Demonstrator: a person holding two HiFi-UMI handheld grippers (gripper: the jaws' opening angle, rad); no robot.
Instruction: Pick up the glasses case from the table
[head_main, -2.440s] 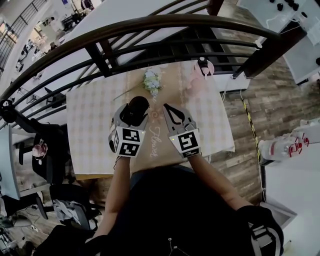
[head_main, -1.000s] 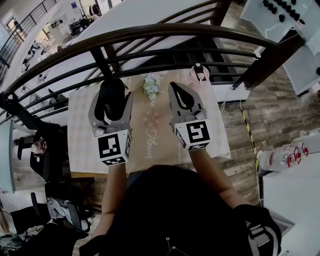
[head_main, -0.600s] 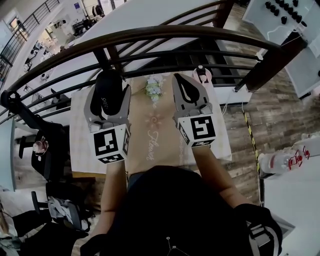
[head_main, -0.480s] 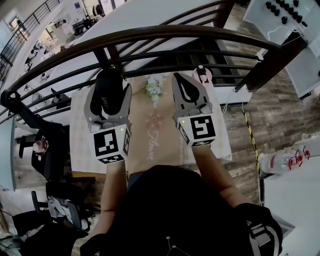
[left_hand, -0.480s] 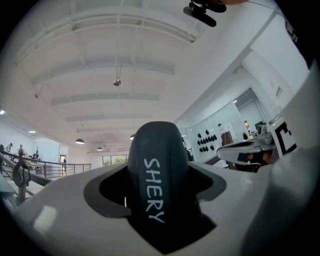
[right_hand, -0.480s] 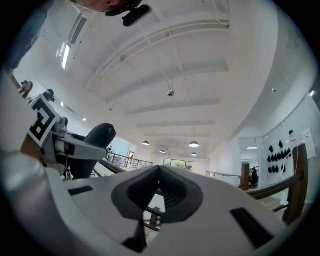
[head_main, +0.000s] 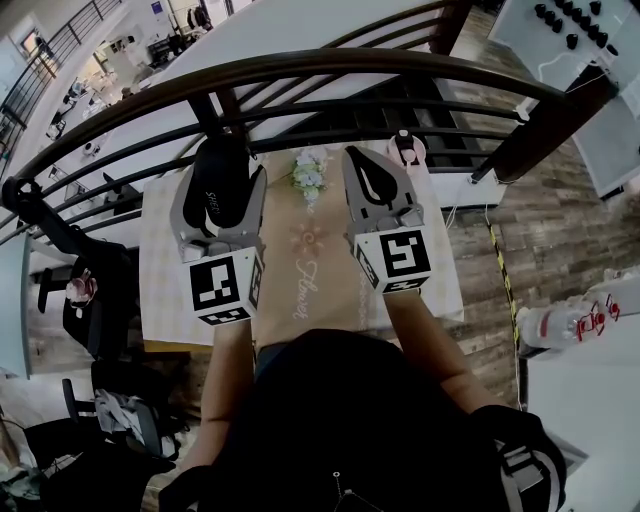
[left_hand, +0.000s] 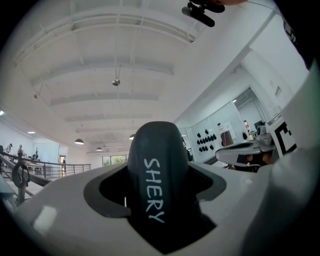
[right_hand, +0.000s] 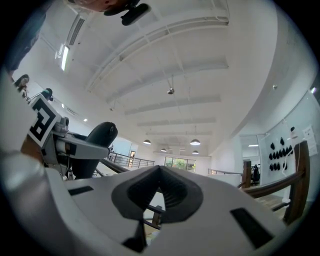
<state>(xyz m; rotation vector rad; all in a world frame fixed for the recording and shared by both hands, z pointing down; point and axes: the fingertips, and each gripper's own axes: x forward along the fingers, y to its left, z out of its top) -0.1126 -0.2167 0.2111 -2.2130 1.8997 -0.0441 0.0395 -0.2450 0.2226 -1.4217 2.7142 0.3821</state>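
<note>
The left gripper (head_main: 222, 192), in the upper left of the head view, is clamped on the glasses case (left_hand: 154, 172); the dark, rounded case stands on end between the two jaws, its top poking out past their tips. In the left gripper view the case fills the lower middle of the frame, pale lettering reading SHERY running down its front (ceiling and lamps show behind it, so it is clear of the table); both jaws press against its sides.

The right gripper (right_hand: 159, 171) is just right of centre in the head view, level with the left one and apart from it; its jaws are closed tip to tip with nothing between them, only a small diamond gap behind the tips. Near the left edge of the right gripper view, the case and the left gripper's marker cube (right_hand: 43, 118) can be seen.

Below both grippers lies the table (head_main: 160, 270) with a checked cloth; a tan runner (head_main: 305, 285) with script lettering crosses its middle; a small bunch of flowers (head_main: 310, 172) sits at its far edge, a pink object (head_main: 405, 148) to the right of that. A dark curved railing (head_main: 300, 68) arcs across the top of the frame.
</note>
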